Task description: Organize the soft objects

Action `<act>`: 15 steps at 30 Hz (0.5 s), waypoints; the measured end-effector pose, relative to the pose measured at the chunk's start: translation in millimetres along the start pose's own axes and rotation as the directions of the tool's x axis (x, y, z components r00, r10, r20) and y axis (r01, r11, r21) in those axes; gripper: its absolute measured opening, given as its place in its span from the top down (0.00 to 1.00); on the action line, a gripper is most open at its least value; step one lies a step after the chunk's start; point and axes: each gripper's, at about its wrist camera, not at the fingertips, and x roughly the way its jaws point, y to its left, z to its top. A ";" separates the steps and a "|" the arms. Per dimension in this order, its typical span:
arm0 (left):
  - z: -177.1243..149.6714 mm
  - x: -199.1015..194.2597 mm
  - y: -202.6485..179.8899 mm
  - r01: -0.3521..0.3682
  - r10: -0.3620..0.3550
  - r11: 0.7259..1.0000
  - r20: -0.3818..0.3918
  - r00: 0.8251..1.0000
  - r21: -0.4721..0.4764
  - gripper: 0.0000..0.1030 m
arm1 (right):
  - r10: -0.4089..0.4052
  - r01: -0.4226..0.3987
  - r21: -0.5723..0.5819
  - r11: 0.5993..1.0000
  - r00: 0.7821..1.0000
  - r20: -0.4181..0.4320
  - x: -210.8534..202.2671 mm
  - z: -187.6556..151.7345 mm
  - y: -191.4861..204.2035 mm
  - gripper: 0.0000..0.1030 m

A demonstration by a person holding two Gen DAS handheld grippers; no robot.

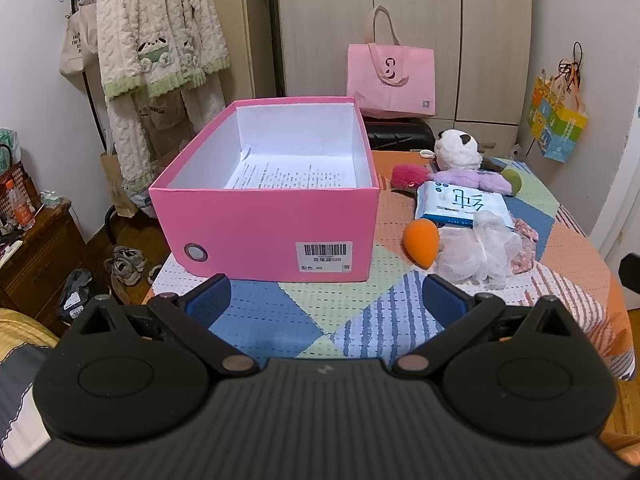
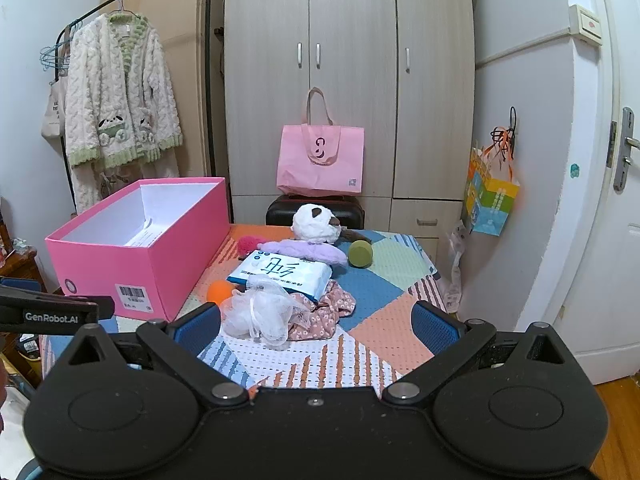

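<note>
Patchwork-covered table [image 2: 384,344] in blue, orange and pale green, bearing everything below. On its left part, pink box [image 1: 264,228], lid off, white inside, only a printed sheet [image 1: 292,176] lying on its floor. To the right of the box, well clear of it, a loose heap of soft things: plush toy [image 2: 316,226] with white head and lilac body at the far end, tissue pack [image 2: 282,274] leaning over its body, white mesh bath puff [image 2: 256,312] nearest the cameras, floral cloth [image 2: 328,312] bunched under puff and pack. Smaller still: green ball [image 2: 360,254] just right of the plush, orange egg-shaped sponge [image 1: 420,240] touching the puff, fuzzy pink ball [image 1: 408,176] between box and plush. Left gripper [image 1: 326,300] low before the box, spread wide, nothing between its blue pads. Right gripper [image 2: 316,326] likewise spread wide and empty, aimed at the puff, short of touching it.
</note>
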 end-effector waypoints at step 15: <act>-2.7 1.0 0.0 0.003 -0.003 1.000 0.002 1.000 0.014 0.00 | -0.015 0.016 0.010 1.000 1.000 -0.018 7.9 -4.8 -6.3 0.00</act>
